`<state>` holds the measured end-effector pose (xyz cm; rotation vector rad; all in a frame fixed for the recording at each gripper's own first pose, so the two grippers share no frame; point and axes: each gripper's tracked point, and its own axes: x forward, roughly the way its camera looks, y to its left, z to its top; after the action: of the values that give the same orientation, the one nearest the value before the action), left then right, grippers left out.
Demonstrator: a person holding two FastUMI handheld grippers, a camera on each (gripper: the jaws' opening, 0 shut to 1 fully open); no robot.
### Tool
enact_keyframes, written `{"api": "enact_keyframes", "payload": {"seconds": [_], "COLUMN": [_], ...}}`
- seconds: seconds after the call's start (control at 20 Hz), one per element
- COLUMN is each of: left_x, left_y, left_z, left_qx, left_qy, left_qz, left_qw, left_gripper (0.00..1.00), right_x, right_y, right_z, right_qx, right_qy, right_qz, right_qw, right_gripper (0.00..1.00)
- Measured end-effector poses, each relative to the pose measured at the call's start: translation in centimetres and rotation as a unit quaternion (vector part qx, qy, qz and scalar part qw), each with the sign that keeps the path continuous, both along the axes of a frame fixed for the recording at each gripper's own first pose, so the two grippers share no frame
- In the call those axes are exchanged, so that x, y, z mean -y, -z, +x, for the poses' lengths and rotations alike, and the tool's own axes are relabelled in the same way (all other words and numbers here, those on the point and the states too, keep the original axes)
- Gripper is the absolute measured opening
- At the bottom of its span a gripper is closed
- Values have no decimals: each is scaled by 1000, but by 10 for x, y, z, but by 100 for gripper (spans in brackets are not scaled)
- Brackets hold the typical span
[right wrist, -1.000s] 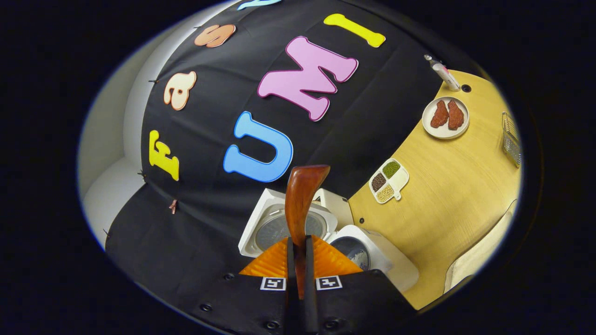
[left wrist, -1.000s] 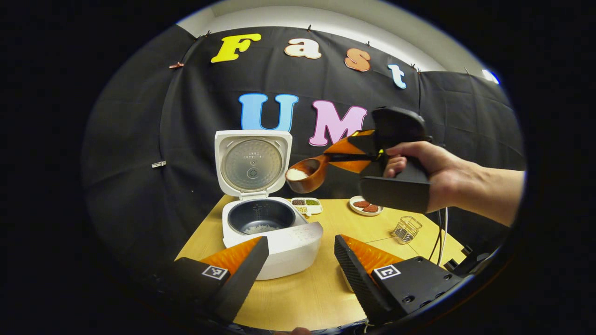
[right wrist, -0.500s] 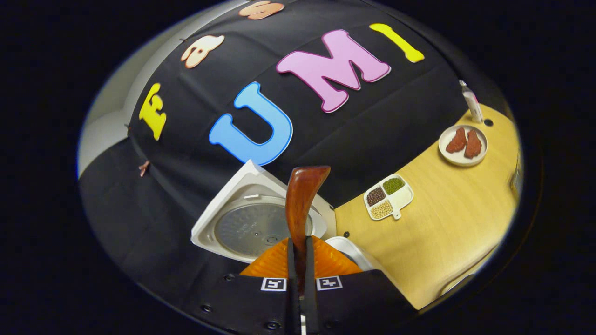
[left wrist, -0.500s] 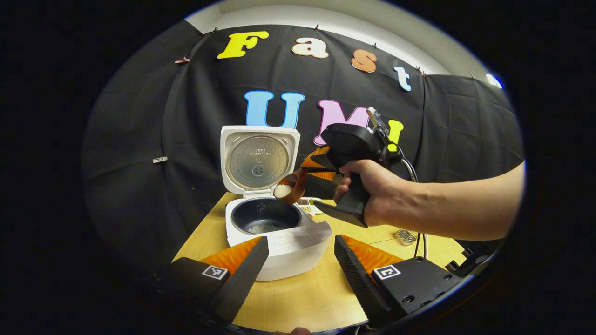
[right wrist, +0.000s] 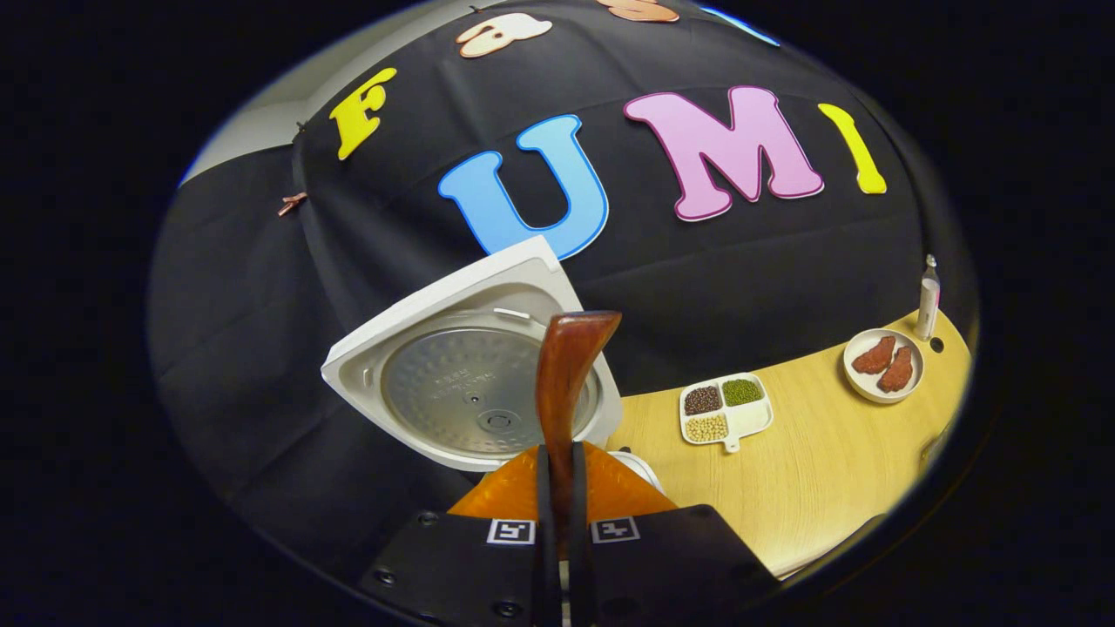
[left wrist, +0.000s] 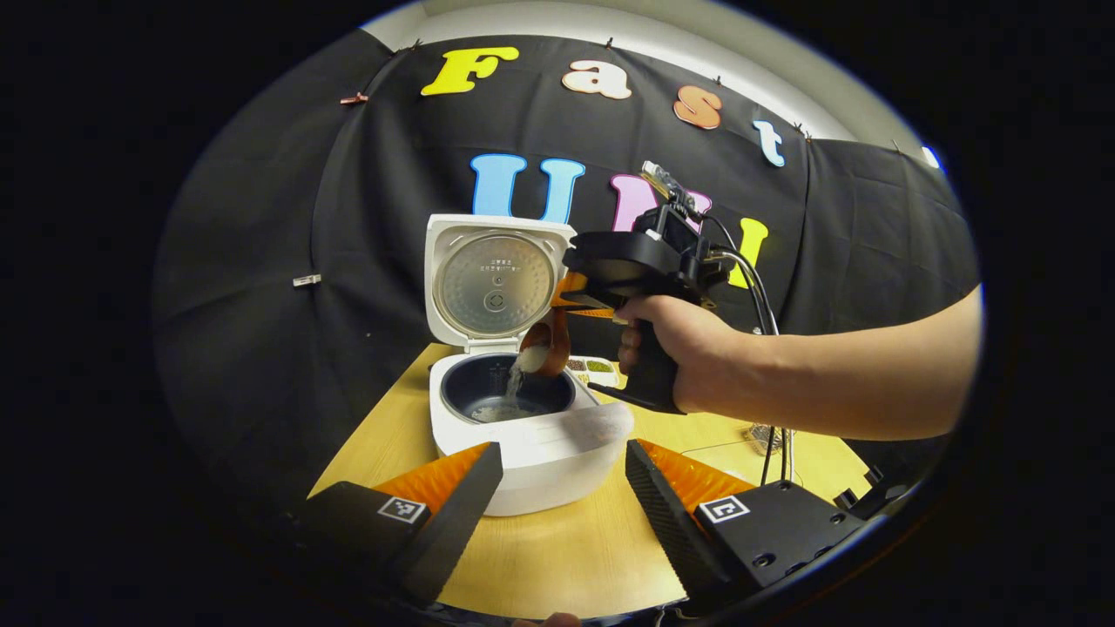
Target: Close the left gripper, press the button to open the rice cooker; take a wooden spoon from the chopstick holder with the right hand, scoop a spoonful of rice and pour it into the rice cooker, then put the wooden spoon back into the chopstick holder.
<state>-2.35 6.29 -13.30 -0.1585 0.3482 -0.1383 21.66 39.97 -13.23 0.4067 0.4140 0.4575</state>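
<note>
Rice cooker sits mid-frame in the left gripper view, lid flipped up against the black cloth wall, so the dark inner pot is wide open for pouring. The right claw is clamped on the wooden spoon handle and tipped down over the pot, with rice spilling off the bowl into it, so I'd say we're right in the pour step. In the right gripper view the spoon handle rises from between the pinched fingers at bottom center. The left claw hangs at the bottom of its own view, fingers apart, holding nothing. The wooden surface also carries a divided bean dish and a plate with two red pieces further right.
</note>
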Motion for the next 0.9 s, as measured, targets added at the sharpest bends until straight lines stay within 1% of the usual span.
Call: {"api": "enact_keyframes", "payload": {"seconds": [0.3,0.5,0.7,0.8,0.9], "left_x": [-4,-4,-2,-2,-4], "left_y": [1,4,8,11,11], "left_z": [4,4,5,4,4], "left_qx": [0,-2,-2,-4,-5], "left_qy": [-1,-1,-1,-3,-5], "left_qz": [-1,-5,-7,-10,-13], "left_qw": [1000,1000,1000,1000,1000], "left_gripper": [98,98,98,98,98], "right_x": [-11,-21,-34,-45,-52], "right_y": [3,-1,-11,-14,-14], "right_z": [-2,-9,-22,-27,-36], "right_qx": [29,65,120,148,174], "right_qy": [-23,-53,-92,-111,-135], "right_qz": [-54,-101,-155,-184,-213], "right_qw": [998,991,976,965,952], "right_gripper": [8,8,8,9,9]}}
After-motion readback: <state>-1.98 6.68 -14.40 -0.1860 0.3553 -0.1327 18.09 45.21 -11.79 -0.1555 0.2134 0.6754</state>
